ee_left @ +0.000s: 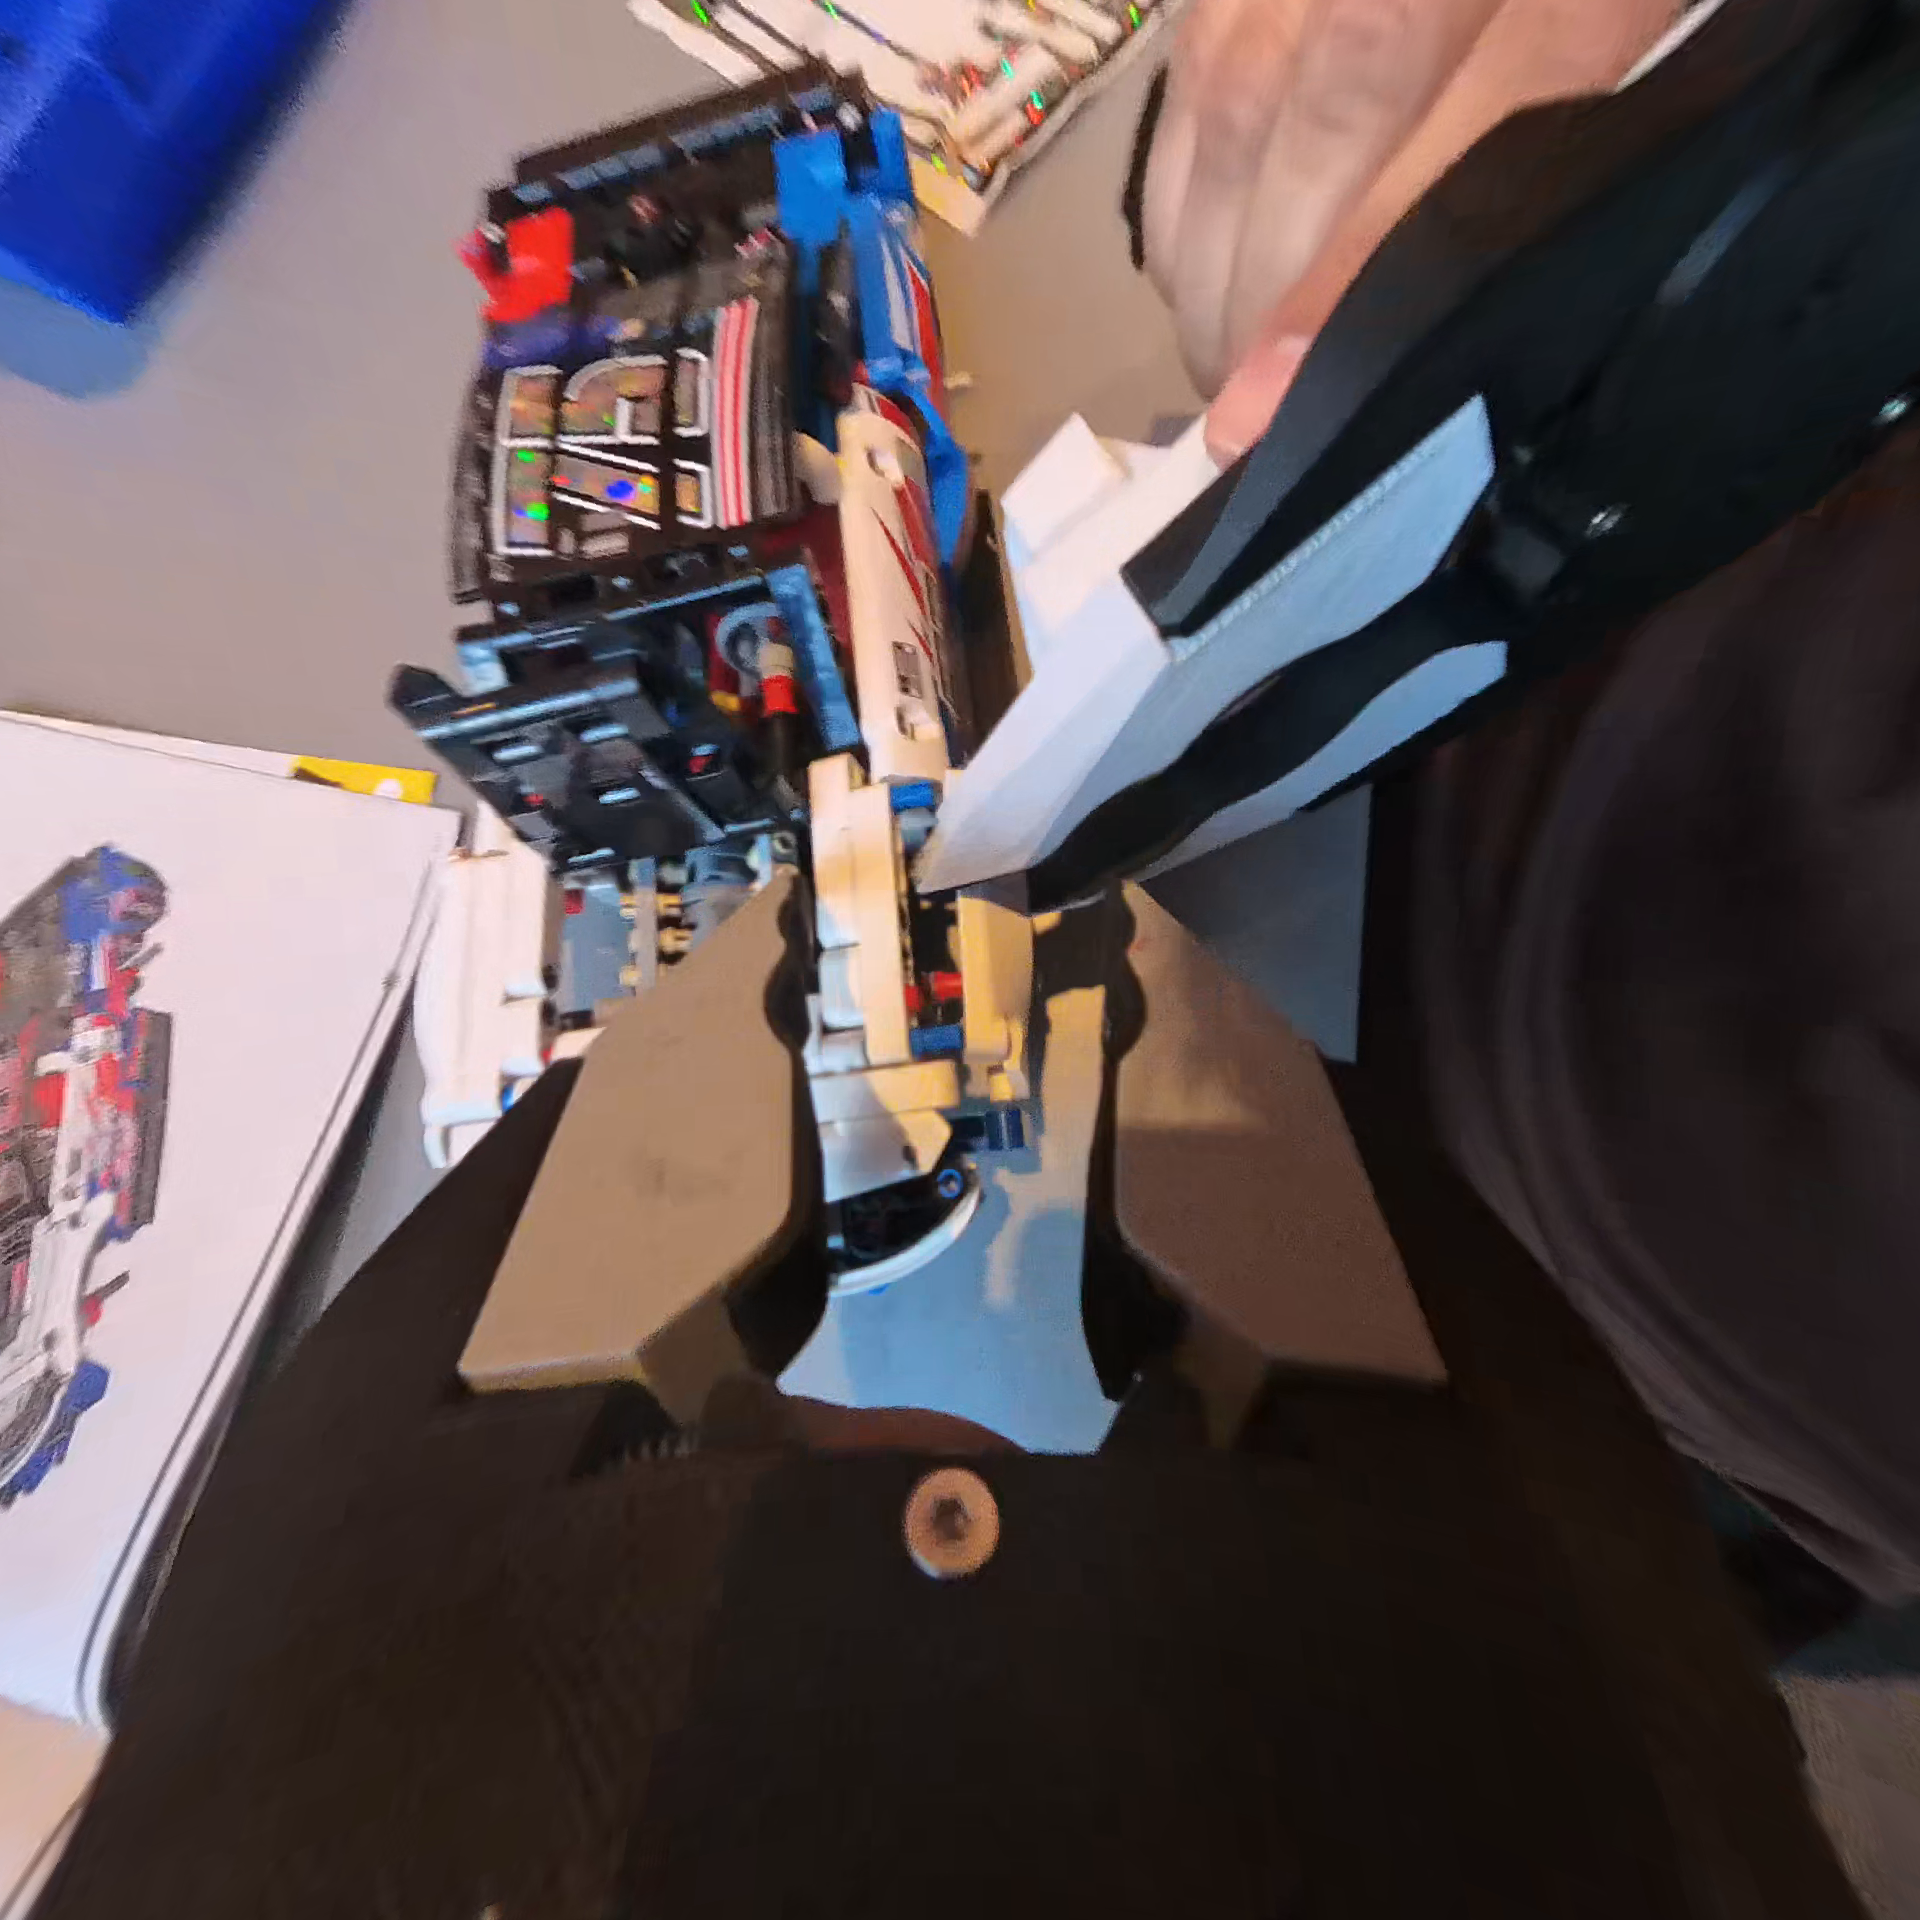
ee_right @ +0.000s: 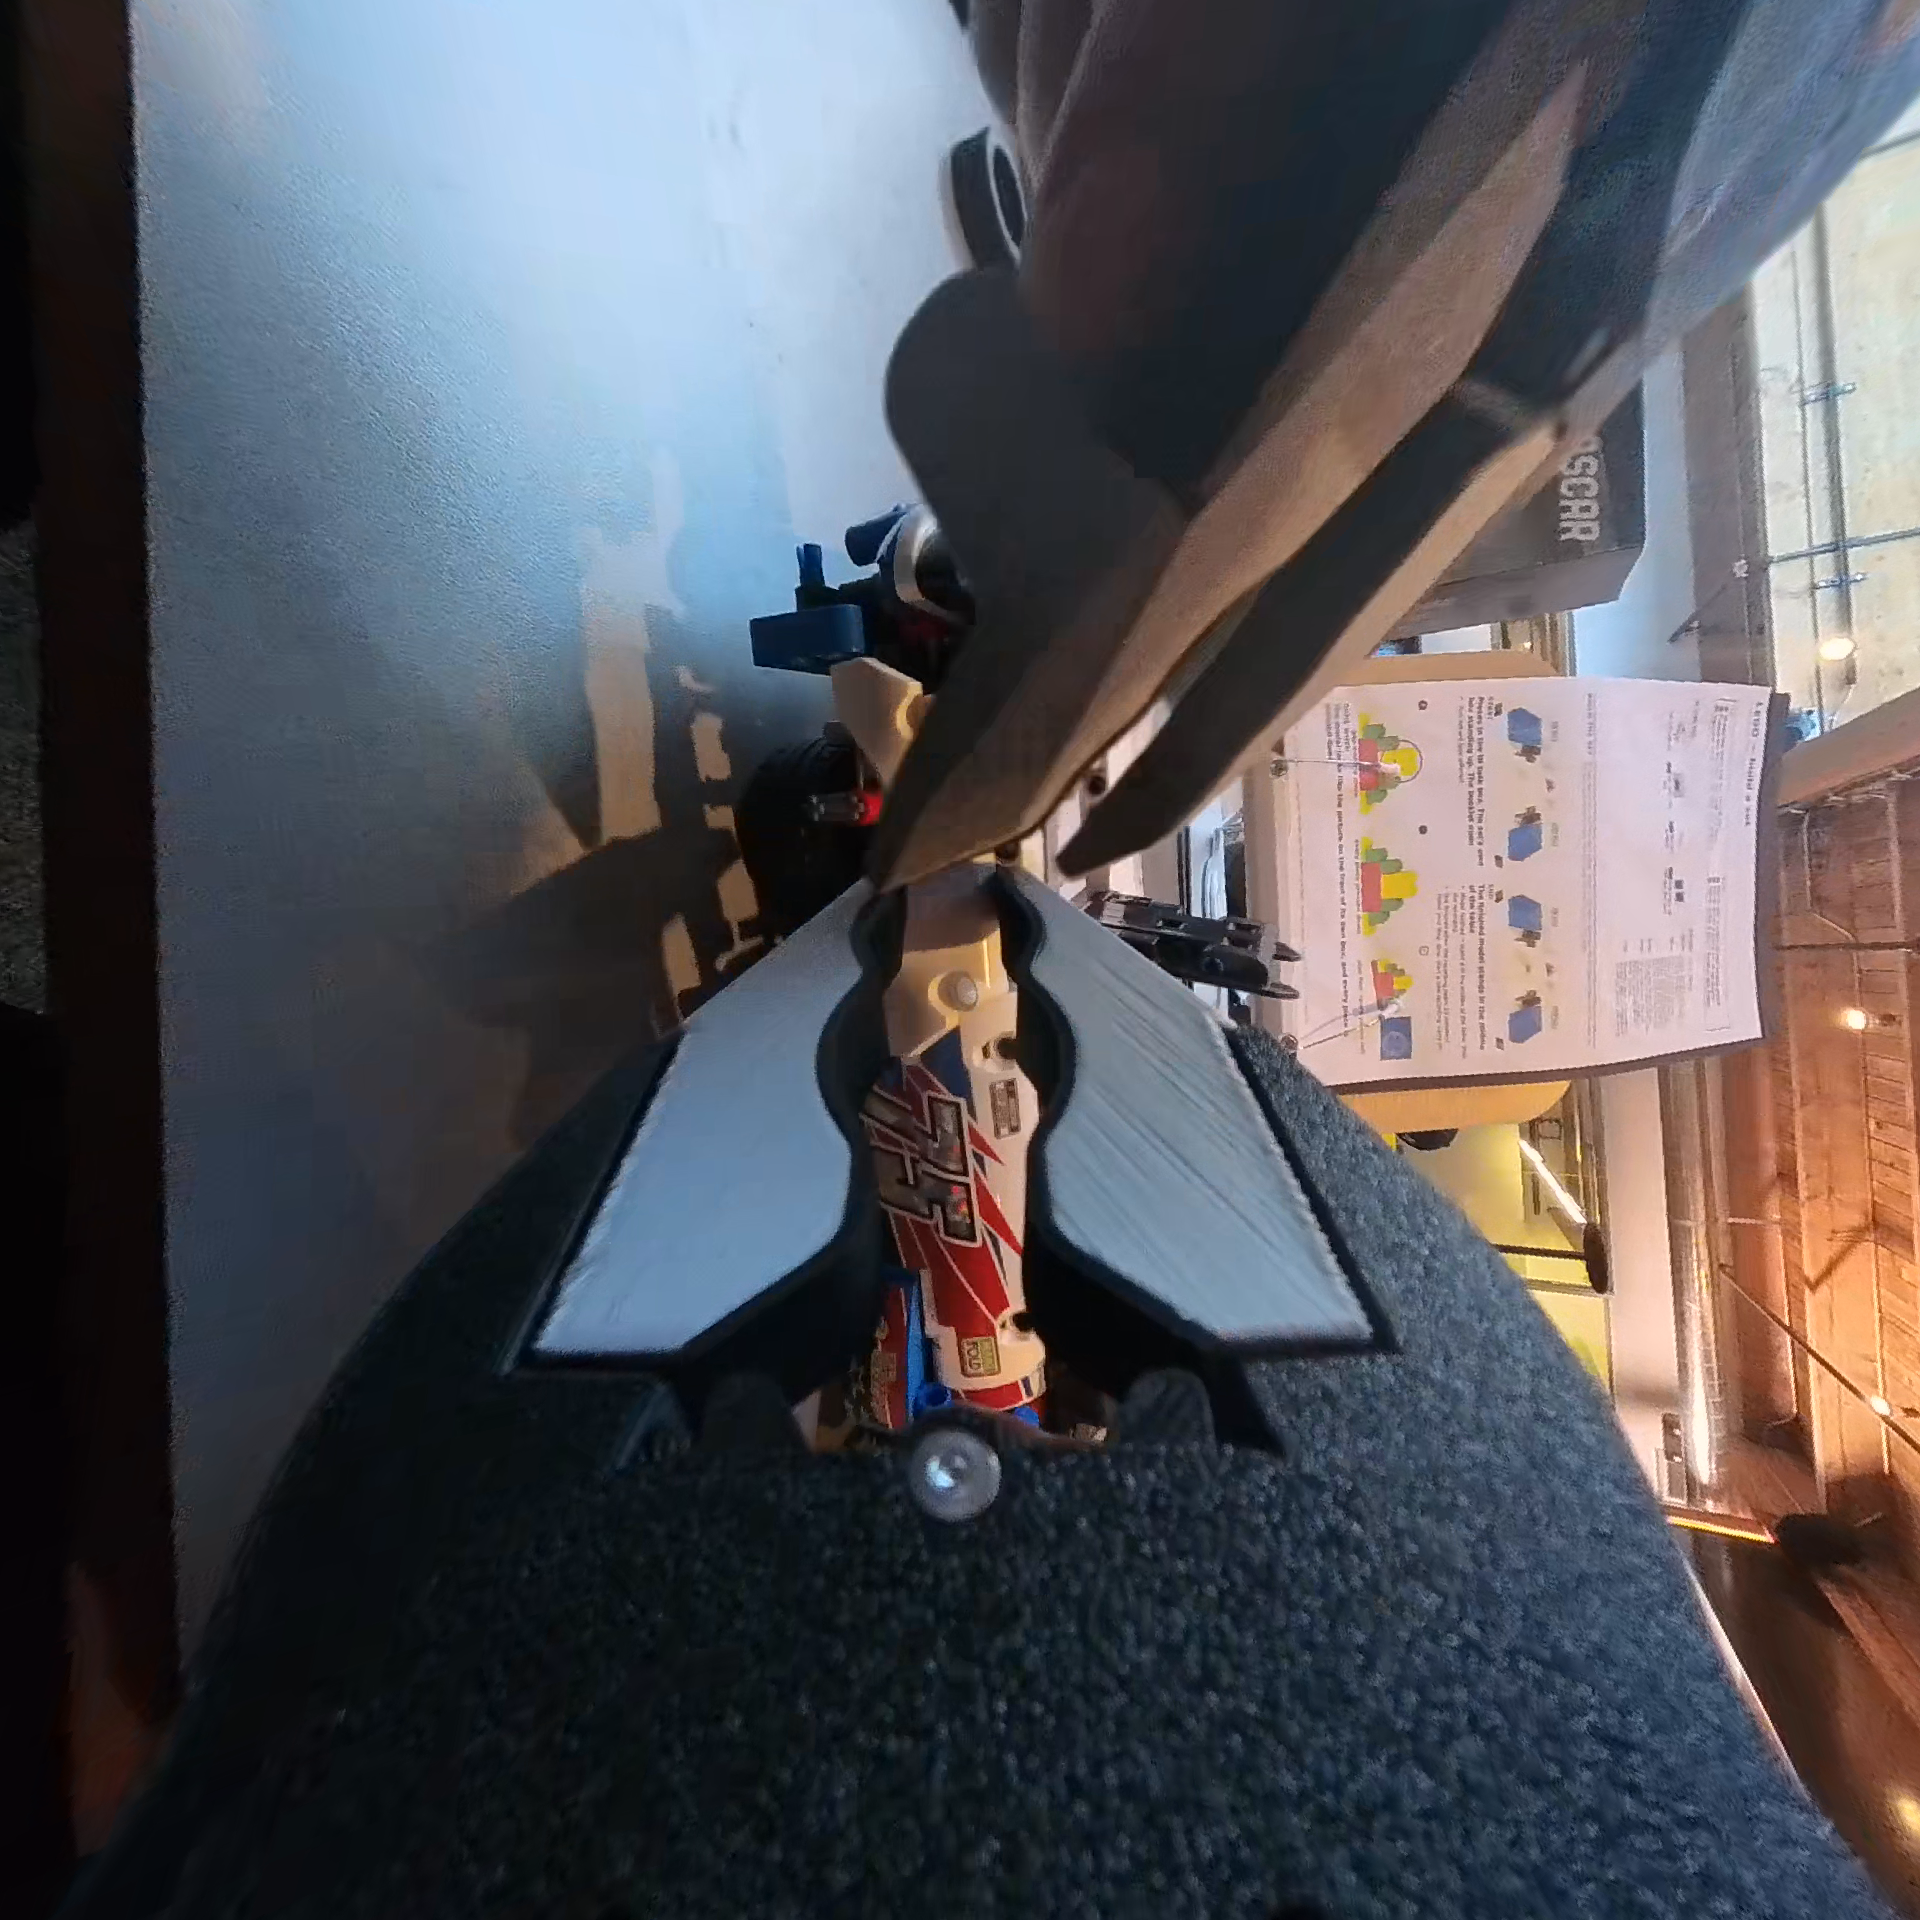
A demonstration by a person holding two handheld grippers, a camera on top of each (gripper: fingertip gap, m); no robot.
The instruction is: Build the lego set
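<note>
Both tongs, left and right, clamped on the lego car's white side panel between them.

I count 2 grippers: left gripper and right gripper, both on the one lego car. That's 1 model on the table, no second build that I can make out. In right wrist view the same car sits between my right gripper's fingers. Wheels: I can pick out 1 loose one for sure; others too blurred to count. 1 instruction booklet. 1 blue bin. 1 printed sheet hanging in the bkgd. 1 hand visible, on the right gripper.
</note>
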